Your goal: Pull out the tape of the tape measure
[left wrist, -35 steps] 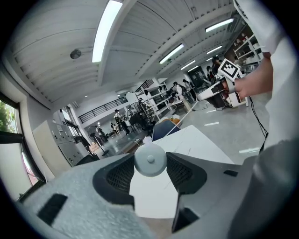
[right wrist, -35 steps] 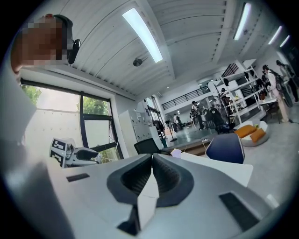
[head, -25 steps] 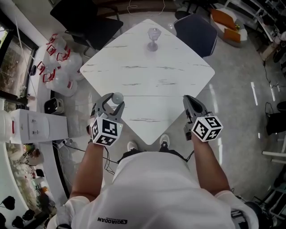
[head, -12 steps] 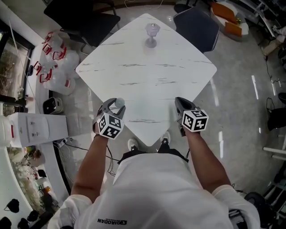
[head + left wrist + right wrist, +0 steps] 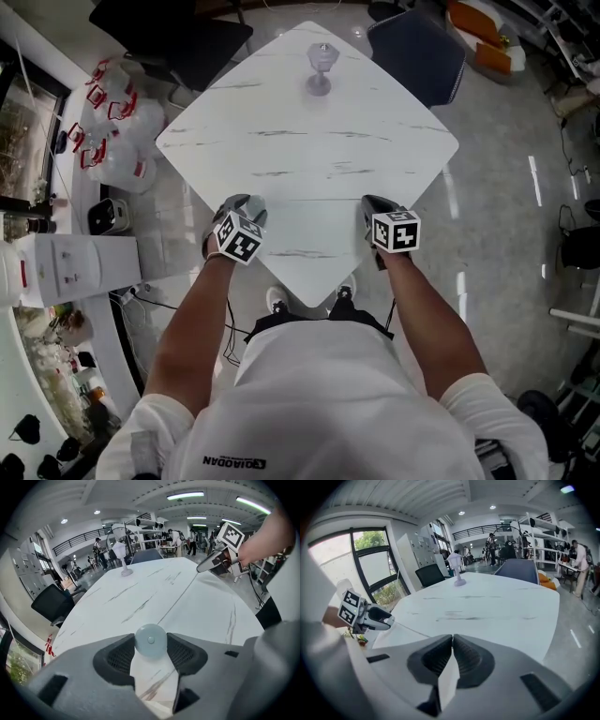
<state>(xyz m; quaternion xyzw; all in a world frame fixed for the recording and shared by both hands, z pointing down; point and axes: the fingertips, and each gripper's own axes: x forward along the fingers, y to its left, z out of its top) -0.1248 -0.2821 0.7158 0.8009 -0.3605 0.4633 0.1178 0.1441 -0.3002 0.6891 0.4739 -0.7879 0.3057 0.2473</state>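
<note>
A small round pale tape measure (image 5: 151,640) sits between the pads of my left gripper (image 5: 151,649), which is shut on it. In the head view that gripper (image 5: 247,206) hovers over the near left edge of the white marble table (image 5: 309,150), the tape measure (image 5: 254,202) showing at its tip. No tape is seen drawn out. My right gripper (image 5: 452,641) is shut with nothing between its pads. It hangs over the near right edge (image 5: 372,206), level with the left one and apart from it, and also shows in the left gripper view (image 5: 202,567).
A clear stemmed glass (image 5: 320,67) stands near the table's far corner. Dark chairs sit at the far right (image 5: 417,52) and far left (image 5: 178,33). Water jugs (image 5: 122,131) crowd the floor to the left. My feet (image 5: 345,292) are at the near corner.
Both grippers have moved forward and toward each other over the table's near corner. The left one still holds the round tape measure; the right one stays shut.
</note>
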